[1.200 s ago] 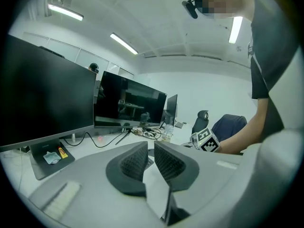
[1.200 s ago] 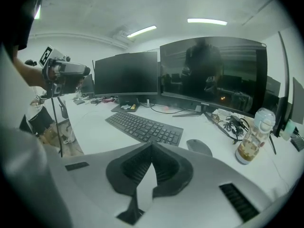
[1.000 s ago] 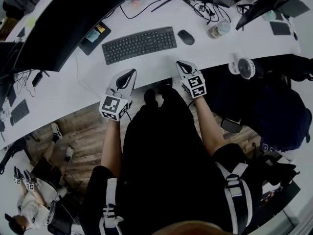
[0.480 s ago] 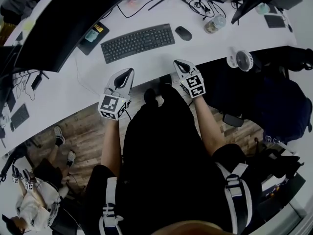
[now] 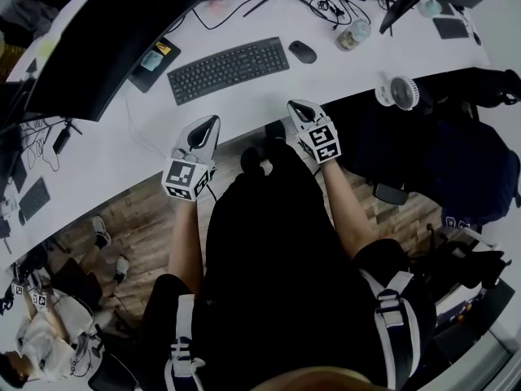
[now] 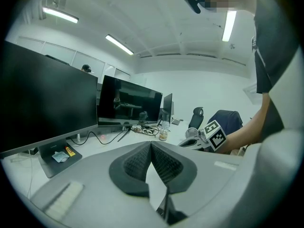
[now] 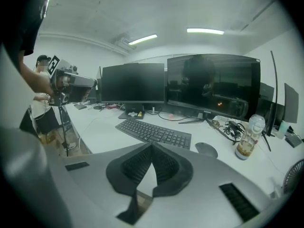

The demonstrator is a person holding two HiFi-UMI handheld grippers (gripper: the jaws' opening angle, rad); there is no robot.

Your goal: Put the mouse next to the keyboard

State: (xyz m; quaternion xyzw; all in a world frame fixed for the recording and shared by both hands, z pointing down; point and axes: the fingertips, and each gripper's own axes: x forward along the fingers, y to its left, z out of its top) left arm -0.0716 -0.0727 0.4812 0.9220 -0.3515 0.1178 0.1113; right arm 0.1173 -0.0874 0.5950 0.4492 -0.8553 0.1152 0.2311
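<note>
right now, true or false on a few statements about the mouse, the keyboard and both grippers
1. The mouse lies on the desk just off the right end of the keyboard. True.
2. The right gripper holds the mouse. False: its jaws are shut on nothing, near the desk's front edge, apart from the mouse.
3. The left gripper has its jaws wide apart. False: they are shut and empty.
4. A bottle stands on the desk to the right of the mouse. True.

Keyboard (image 5: 229,69) black, mouse (image 5: 303,51) dark grey, desk (image 5: 252,104) white. Left gripper (image 5: 213,120) and right gripper (image 5: 294,105): grey, black-and-white marker squares.
</note>
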